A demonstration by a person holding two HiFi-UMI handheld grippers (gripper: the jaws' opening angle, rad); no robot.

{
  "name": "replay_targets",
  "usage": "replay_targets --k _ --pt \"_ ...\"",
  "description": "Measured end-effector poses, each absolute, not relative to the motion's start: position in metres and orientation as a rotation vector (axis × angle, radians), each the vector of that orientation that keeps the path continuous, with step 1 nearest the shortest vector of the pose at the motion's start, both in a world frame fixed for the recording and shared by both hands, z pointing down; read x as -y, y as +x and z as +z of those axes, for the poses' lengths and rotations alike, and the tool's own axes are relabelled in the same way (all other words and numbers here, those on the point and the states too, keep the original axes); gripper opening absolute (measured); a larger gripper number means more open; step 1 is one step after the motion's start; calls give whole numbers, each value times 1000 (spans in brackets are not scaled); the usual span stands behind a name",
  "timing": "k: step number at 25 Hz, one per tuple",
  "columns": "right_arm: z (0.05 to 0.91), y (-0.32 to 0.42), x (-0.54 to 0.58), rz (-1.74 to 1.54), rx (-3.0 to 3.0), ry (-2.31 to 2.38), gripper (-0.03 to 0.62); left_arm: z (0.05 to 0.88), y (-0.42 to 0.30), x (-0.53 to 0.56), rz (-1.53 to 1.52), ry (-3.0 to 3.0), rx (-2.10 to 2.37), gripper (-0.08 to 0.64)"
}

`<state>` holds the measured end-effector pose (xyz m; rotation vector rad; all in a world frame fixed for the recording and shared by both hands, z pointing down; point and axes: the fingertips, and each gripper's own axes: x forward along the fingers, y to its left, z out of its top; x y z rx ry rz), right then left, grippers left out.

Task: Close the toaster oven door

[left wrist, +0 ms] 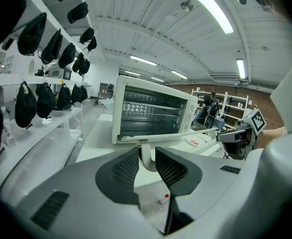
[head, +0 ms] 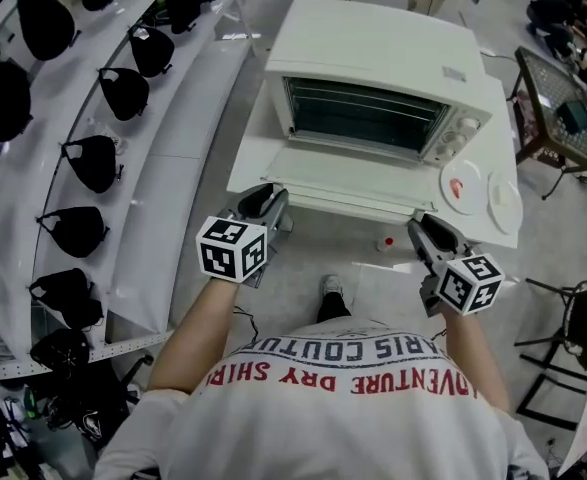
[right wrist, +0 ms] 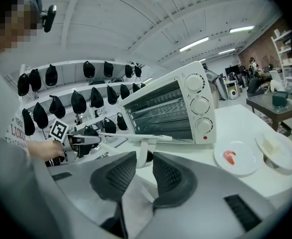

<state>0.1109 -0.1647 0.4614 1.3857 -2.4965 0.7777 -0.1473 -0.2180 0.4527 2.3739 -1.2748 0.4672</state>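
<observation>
A white toaster oven [head: 373, 58] stands on a white table [head: 248, 158], its door [head: 343, 183] dropped open flat toward me. Along the door's near edge runs its handle bar [head: 348, 208]. My left gripper [head: 263, 200] is at the bar's left end. In the left gripper view the pads [left wrist: 128, 168] press on the handle's left post [left wrist: 146, 156]. My right gripper [head: 425, 230] is at the right end. In the right gripper view the handle's right post [right wrist: 142, 151] stands between the fingertips [right wrist: 121, 171] with a small gap, so the gripper [right wrist: 145, 161] is open.
Two white plates [head: 461, 186] [head: 505, 201] lie on the table right of the oven, one with a red bit. White curved shelves with black bags [head: 93, 163] run along the left. A small red-capped bottle [head: 385, 242] lies on the floor. A wire table [head: 563, 108] is far right.
</observation>
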Motion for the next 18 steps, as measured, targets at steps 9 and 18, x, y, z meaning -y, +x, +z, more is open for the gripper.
replay_targets --k 9,18 --pt "437 115 180 748 2532 1372 118 428 -143 233 410 2394 1283 114" --pt "412 117 203 770 2563 1392 120 402 -141 255 391 2456 1302 114"
